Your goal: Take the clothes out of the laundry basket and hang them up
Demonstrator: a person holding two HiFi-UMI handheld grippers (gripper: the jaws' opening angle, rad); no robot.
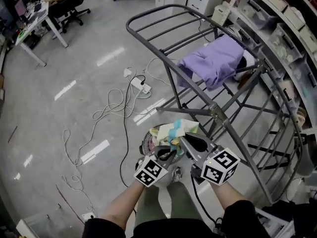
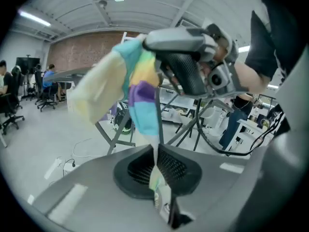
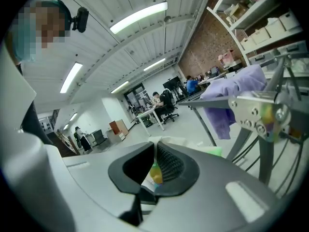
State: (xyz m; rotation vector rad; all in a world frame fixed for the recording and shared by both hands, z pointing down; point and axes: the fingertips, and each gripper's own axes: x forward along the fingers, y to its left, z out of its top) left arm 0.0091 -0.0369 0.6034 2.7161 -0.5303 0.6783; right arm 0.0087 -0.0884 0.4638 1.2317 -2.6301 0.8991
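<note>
A pastel garment (image 1: 177, 129) in yellow, teal and purple hangs bunched between both grippers, above the laundry basket (image 1: 146, 144) on the floor. My left gripper (image 1: 166, 154) is shut on its lower edge; in the left gripper view a thin strip of the garment (image 2: 137, 76) is pinched between the pads of that gripper (image 2: 157, 164). My right gripper (image 1: 185, 140) is shut on the same garment, with a coloured fold (image 3: 155, 172) showing between its pads. The right gripper (image 2: 152, 48) grips the cloth's upper part. A purple garment (image 1: 215, 61) lies draped on the grey drying rack (image 1: 163, 33).
The drying rack's legs and cross bars (image 1: 233, 118) stand just right of the grippers. Cables and a power strip (image 1: 138, 86) lie on the floor. Shelves with boxes (image 1: 277, 19) line the right wall. A desk with office chairs (image 1: 37, 24) stands far left.
</note>
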